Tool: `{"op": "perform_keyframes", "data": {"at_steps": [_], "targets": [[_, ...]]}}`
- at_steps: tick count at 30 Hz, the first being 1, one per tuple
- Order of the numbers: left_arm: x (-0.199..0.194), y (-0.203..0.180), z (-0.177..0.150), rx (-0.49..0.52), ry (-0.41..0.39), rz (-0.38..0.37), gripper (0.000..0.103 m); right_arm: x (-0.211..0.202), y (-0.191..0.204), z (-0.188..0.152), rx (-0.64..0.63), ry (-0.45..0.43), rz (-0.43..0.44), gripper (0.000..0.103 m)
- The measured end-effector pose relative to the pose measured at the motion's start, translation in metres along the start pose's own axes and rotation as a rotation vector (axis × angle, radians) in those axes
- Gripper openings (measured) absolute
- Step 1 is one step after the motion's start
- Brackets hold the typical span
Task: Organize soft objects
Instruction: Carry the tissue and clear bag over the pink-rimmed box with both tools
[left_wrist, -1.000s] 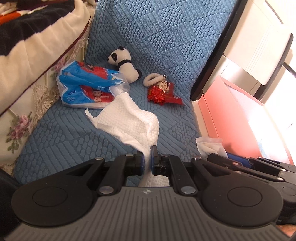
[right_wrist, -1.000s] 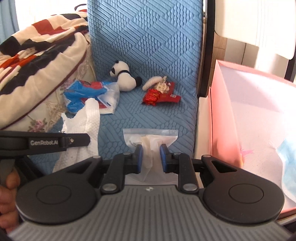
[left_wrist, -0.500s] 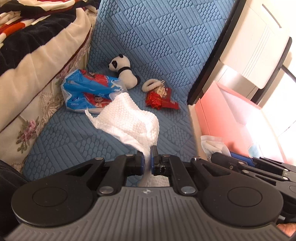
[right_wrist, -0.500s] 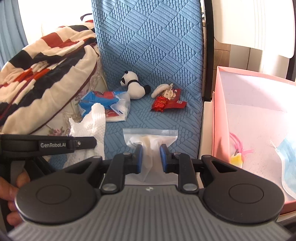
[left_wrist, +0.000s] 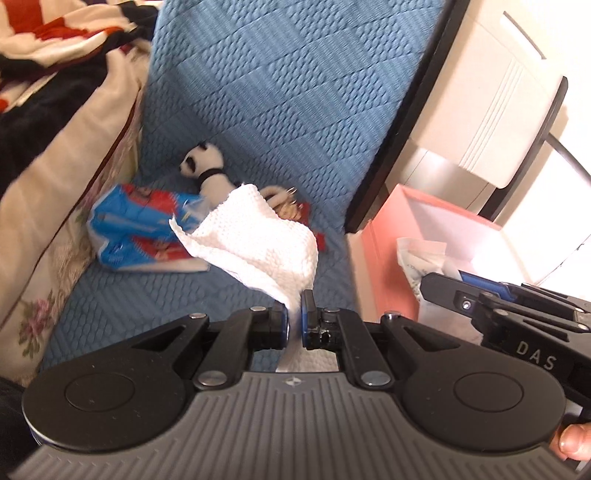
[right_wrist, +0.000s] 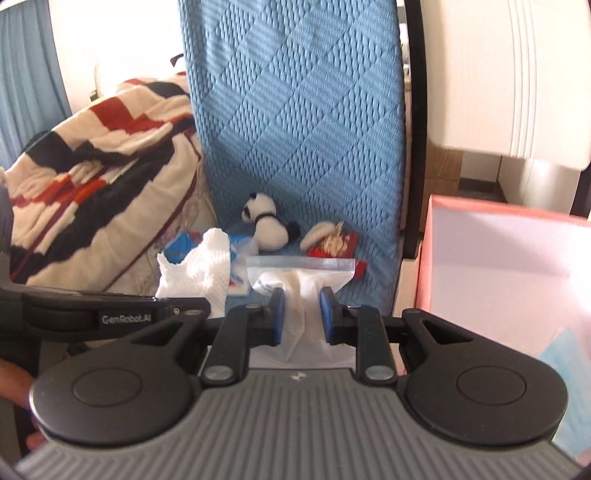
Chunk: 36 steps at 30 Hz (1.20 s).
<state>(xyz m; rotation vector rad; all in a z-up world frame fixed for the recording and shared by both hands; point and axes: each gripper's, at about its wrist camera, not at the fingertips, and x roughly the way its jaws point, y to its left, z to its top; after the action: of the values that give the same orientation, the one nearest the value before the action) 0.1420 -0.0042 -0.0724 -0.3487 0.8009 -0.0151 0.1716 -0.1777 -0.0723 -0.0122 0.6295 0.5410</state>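
White textured tissue (left_wrist: 258, 236) is hanging mid-frame in the left-wrist view; we're pinching its lower end w/ the left gripper (left_wrist: 294, 323), jaws nearly together. We're gripping a clear zip bag (right_wrist: 299, 280) in the right gripper (right_wrist: 301, 314), jaws narrow, center frame. Panda toy (right_wrist: 267, 225), red packet (right_wrist: 334, 243) & blue wipes pack (left_wrist: 136, 229) are lying on the blue seat (left_wrist: 155, 299); pink box (right_wrist: 498, 266) is sitting at right.

Clear pouch (right_wrist: 301, 275) between hand-held gripper (right_wrist: 302, 314) pads
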Motion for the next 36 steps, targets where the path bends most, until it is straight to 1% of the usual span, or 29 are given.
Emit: {"op": "perform_keyframes", "data": {"at_steps": [2, 7, 12, 16, 20, 23, 29, 31, 32, 36], "targets": [[-0.005, -0.008, 0.011, 0.006, -0.013, -0.010, 0.008, -0.004, -0.005, 0.010, 0.014, -0.004, 0.003, 0.024], [-0.022, -0.040, 0.033, 0.030, -0.070, -0.045, 0.008, -0.026, -0.016, 0.034, 0.003, -0.051, -0.005, 0.024], [-0.032, -0.078, 0.046, 0.045, -0.099, -0.093, 0.008, -0.050, -0.032, 0.055, -0.007, -0.092, -0.026, 0.024], [-0.033, -0.107, 0.056, 0.047, -0.119, -0.125, 0.008, -0.072, -0.047, 0.066, -0.019, -0.135, -0.059, 0.024], [-0.030, -0.140, 0.061, 0.077, -0.121, -0.158, 0.008, -0.088, -0.069, 0.069, -0.003, -0.154, -0.089, 0.024], [-0.023, -0.160, 0.060, 0.090, -0.109, -0.182, 0.008, -0.100, -0.084, 0.067, 0.002, -0.160, -0.116, 0.024], [-0.002, -0.191, 0.045, 0.102, -0.065, -0.219, 0.008, -0.112, -0.122, 0.053, 0.038, -0.149, -0.176, 0.024], [0.008, -0.196, 0.039, 0.085, -0.046, -0.259, 0.008, -0.113, -0.135, 0.044, 0.054, -0.134, -0.196, 0.024], [0.014, -0.198, 0.035, 0.075, -0.025, -0.268, 0.008, -0.113, -0.142, 0.040, 0.064, -0.125, -0.206, 0.024], [0.042, -0.212, 0.018, 0.095, 0.048, -0.258, 0.008, -0.107, -0.168, 0.018, 0.107, -0.077, -0.246, 0.024]]}}
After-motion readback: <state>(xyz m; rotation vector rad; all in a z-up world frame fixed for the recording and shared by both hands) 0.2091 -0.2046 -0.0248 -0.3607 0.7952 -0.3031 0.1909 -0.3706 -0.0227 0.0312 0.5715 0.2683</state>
